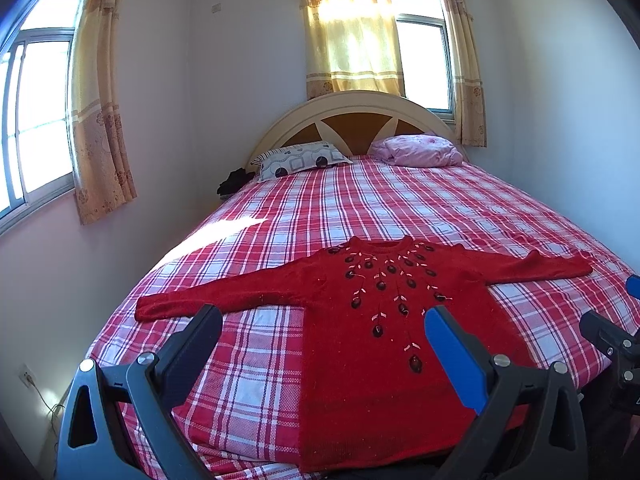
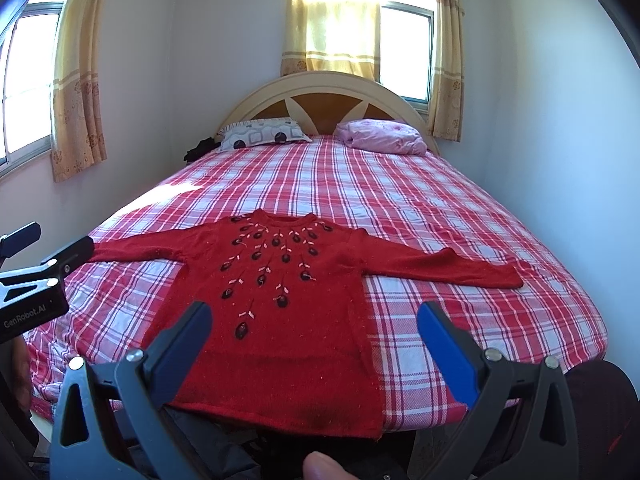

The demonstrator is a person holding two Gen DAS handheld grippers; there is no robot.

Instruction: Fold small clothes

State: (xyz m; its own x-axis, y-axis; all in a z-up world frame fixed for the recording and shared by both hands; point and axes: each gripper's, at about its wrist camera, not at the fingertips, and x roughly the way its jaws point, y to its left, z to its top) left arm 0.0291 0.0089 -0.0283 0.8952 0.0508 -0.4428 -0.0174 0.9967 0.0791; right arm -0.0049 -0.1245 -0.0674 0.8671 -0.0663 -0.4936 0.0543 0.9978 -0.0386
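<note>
Both sets of jaws released, empty, held apart above the foot of the bed (image 1: 400,208). Left gripper (image 1: 320,332) and right gripper (image 2: 314,320) side by side. Just beyond the jaws: red sweater (image 2: 280,300) spread flat, front up, sleeves out sideways. Farther off, patterned pillow (image 2: 260,134), pink bundle (image 2: 380,136), headboard (image 2: 320,88).

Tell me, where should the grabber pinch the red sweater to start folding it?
Probably a sleeve cuff. The red sweater lies flat, sleeves spread wide; the right gripper could pinch the right cuff from the outer side and carry it inward.
</note>
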